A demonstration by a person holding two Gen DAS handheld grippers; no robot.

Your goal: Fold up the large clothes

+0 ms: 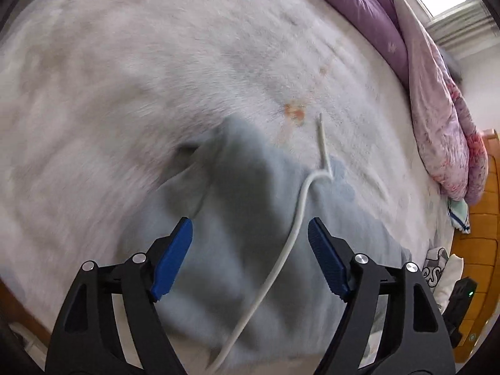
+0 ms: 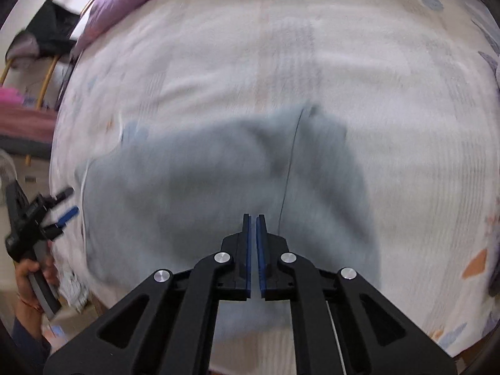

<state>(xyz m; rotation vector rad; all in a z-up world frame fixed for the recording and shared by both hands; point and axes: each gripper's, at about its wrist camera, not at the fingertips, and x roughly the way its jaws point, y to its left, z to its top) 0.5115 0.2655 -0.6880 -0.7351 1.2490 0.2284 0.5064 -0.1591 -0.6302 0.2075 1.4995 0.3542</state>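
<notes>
A: Where is the garment?

B: The pale blue garment (image 2: pixel 218 187) lies spread on the white bed sheet (image 2: pixel 281 47), mid-frame in both views, with a white drawstring (image 1: pixel 290 225) trailing over it.

A: And the claws?

B: The left gripper (image 1: pixel 250 234) stands wide apart above the cloth, pinching nothing. The right gripper (image 2: pixel 253 222) has its blue pads together; nothing visible between them. A purple quilt (image 1: pixel 375 9) sits upper right.

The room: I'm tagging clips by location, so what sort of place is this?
Most likely a bedroom: a bed sheet fills the view, a purple quilt is bunched along its edge, and a pale blue garment lies on it.
</notes>
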